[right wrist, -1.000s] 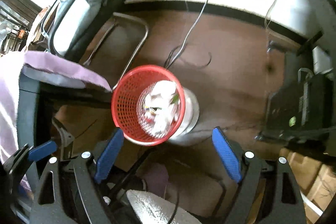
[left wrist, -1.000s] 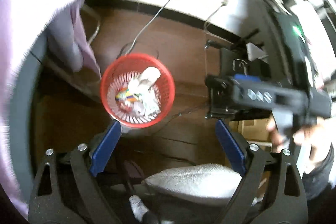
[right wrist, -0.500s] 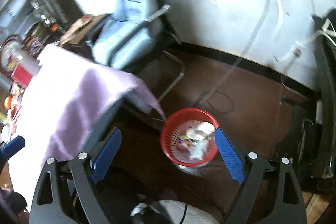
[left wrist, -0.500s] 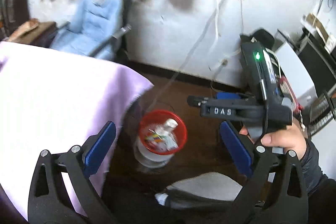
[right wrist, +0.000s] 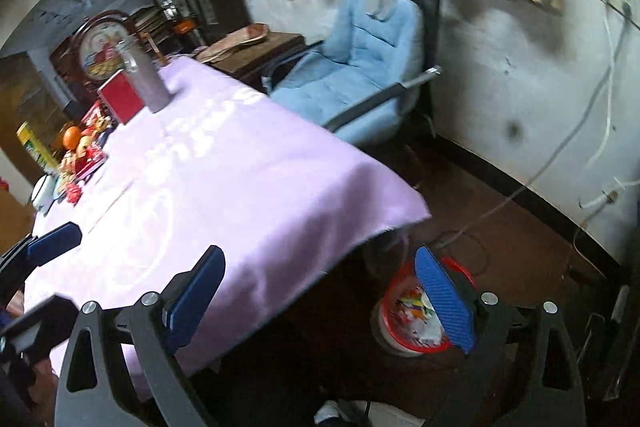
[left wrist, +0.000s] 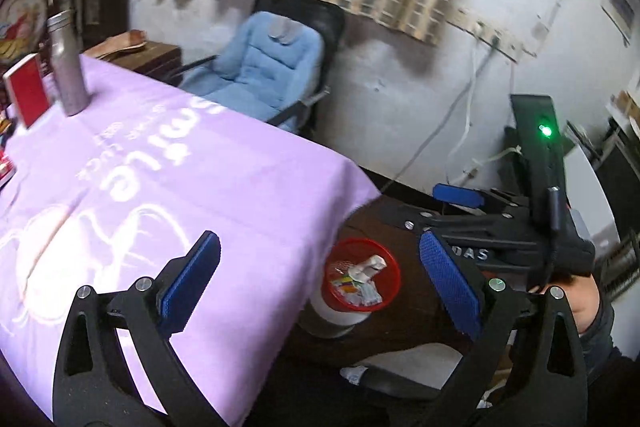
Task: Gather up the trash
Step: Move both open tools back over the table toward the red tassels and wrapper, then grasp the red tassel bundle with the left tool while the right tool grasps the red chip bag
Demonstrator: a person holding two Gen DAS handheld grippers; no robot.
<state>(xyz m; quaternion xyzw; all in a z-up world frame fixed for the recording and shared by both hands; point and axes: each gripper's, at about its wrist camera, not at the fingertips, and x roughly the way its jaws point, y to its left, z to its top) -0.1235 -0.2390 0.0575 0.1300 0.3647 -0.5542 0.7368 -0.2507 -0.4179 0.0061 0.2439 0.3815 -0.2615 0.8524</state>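
Observation:
A red mesh trash basket (left wrist: pixel 390 261) stands on the brown floor beside the table corner, with crumpled paper and wrappers (left wrist: pixel 362 281) inside. It also shows in the right wrist view (right wrist: pixel 390 301), partly behind my right finger. My left gripper (left wrist: pixel 320 287) is open and empty, raised near the table edge. My right gripper (right wrist: pixel 320 299) is open and empty too, and shows in the left wrist view (left wrist: pixel 456 195) to the right of the basket. The left gripper's blue pad shows at the left edge of the right wrist view (right wrist: pixel 54 241).
A table under a purple cloth (left wrist: pixel 160 179) fills the left. At its far end stand a metal bottle (left wrist: pixel 68 65), a red box (left wrist: pixel 26 93) and fruit and packets (right wrist: pixel 78 143). A blue chair (left wrist: pixel 264 67) stands by the wall. Cables (right wrist: pixel 520 191) trail on the floor.
Both grippers have lifted away from above the basket and tilted up. The view swung from the floor to the table top and the room. Both stayed open and empty.

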